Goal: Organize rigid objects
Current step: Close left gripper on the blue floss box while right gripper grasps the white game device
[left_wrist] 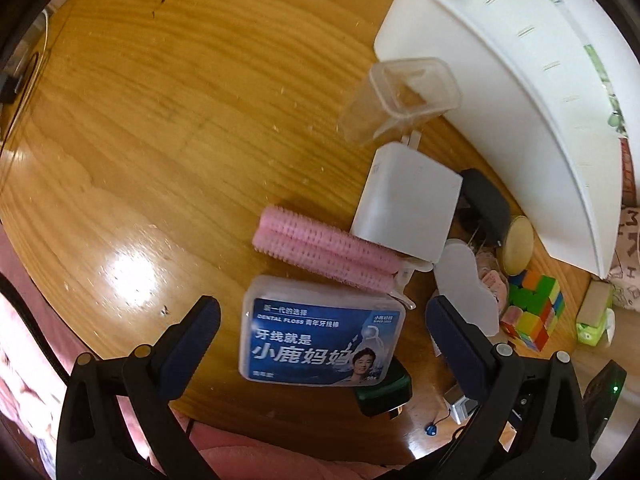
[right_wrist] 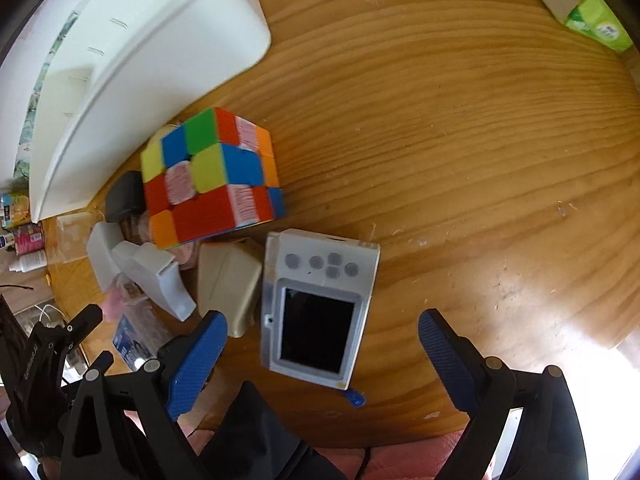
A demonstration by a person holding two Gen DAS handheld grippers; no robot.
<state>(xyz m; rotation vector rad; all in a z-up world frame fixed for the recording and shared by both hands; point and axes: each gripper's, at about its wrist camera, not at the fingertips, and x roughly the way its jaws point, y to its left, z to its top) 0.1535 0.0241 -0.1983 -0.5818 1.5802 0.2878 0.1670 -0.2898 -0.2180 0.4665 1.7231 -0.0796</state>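
Rigid things lie in a small heap on the wooden table [right_wrist: 440, 120], next to a big white bin [left_wrist: 520, 140]. A dental floss box [left_wrist: 320, 340] lies flat between the blue pads of the left claw [left_wrist: 322, 320], which are wide apart and do not touch it. A small grey game device [right_wrist: 316, 308] lies between the pads of the right claw [right_wrist: 322, 328], also spread apart and holding nothing. Close behind are a pink hair roller [left_wrist: 324, 252], a white box [left_wrist: 408, 208], a clear cup [left_wrist: 400, 100] and a colour cube [right_wrist: 212, 176]. I think both claws are about to grab. The floss box is smooth and could slip out. The roller touches it and may roll away if bumped. The device sits right by a beige block [right_wrist: 230, 284], so a pad could catch that too.
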